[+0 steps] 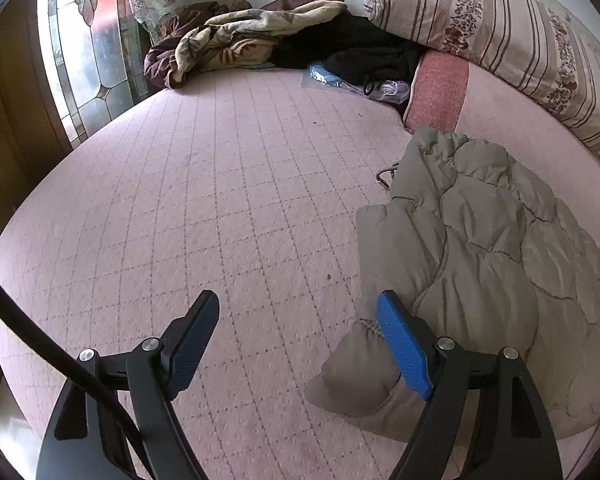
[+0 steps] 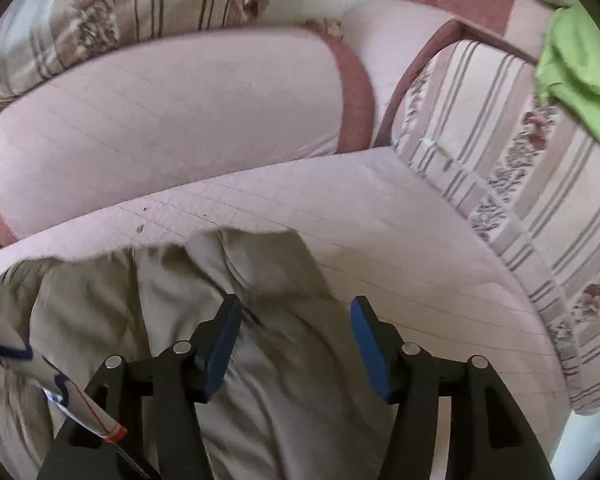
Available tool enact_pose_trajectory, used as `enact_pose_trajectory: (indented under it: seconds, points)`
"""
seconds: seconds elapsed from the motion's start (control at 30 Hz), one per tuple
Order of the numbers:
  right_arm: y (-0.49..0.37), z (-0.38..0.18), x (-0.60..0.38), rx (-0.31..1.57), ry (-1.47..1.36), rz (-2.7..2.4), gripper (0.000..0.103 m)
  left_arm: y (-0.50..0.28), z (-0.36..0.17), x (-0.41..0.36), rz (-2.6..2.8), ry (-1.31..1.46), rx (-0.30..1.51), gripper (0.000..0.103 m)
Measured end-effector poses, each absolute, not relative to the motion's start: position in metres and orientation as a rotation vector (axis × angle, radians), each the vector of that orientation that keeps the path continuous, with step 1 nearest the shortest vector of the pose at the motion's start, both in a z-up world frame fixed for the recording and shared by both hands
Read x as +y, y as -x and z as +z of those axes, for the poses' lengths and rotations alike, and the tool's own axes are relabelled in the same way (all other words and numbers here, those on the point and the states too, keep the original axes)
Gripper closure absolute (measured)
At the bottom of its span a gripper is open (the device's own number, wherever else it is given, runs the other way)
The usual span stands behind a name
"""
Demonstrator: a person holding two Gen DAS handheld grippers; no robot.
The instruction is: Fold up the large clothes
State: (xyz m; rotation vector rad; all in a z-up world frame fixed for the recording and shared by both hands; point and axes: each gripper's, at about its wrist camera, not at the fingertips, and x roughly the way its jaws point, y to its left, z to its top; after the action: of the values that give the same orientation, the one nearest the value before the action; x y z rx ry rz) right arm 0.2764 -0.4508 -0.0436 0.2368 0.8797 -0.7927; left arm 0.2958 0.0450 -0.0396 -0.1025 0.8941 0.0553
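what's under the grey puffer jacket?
The puffer jacket lies straight on the pink quilted bed cover. A dark cord loop pokes out at its far edge. Anything beneath its bulk is covered.

quilted jacket (image 1: 480, 264): matt grey-beige cloth, puffy, stitched in panels, creased. lies on bed cover (image 1: 220, 184): pale pink cloth, matt, faintly rough, thin grid of stitch lines. far side of bed cover: rumpled blanket (image 1: 220, 44), soft fleecy cloth; crinkled clear plastic bag (image 1: 384, 88), glossy. striped floral cushion (image 1: 500, 28): woven cloth, matt. left gripper (image 1: 298, 316): matt black plastic arms, shiny metal pins, blue pads with fine rough texture. window pane (image 1: 88, 40) beyond bed cover: glossy leaded glass.
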Motion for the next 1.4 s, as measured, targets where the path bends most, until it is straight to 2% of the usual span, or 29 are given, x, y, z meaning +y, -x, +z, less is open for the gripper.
enact_pose_trajectory:
  seconds: [0.23, 0.37, 0.53, 0.77, 0.97, 1.17, 1.4]
  points:
    - [-0.149, -0.033, -0.413, 0.853, -0.215, -0.677, 0.029, -0.279, -0.029, 0.043, 0.049, 0.107, 0.842, 0.023]
    - [-0.082, -0.05, -0.408, 0.886, -0.325, -0.656, 0.028, -0.267, -0.025, 0.038, 0.029, 0.102, 0.828, 0.023]
    - [-0.041, -0.069, -0.411, 0.929, -0.355, -0.7, 0.028, -0.26, -0.024, 0.037, 0.004, 0.113, 0.829, 0.023]
    - [-0.041, -0.094, -0.373, 0.997, -0.361, -0.607, 0.028, -0.264, -0.023, 0.048, -0.007, 0.158, 0.841, 0.023]
    - [-0.078, -0.129, -0.331, 1.056, -0.297, -0.54, 0.028, -0.272, -0.028, 0.055, -0.029, 0.212, 0.886, 0.023]
    - [-0.121, -0.142, -0.334, 1.07, -0.313, -0.559, 0.028, -0.277, -0.027, 0.061, -0.025, 0.229, 0.888, 0.023]
    - [-0.127, -0.147, -0.346, 1.069, -0.35, -0.547, 0.028, -0.278, -0.027, 0.057, -0.022, 0.211, 0.883, 0.023]
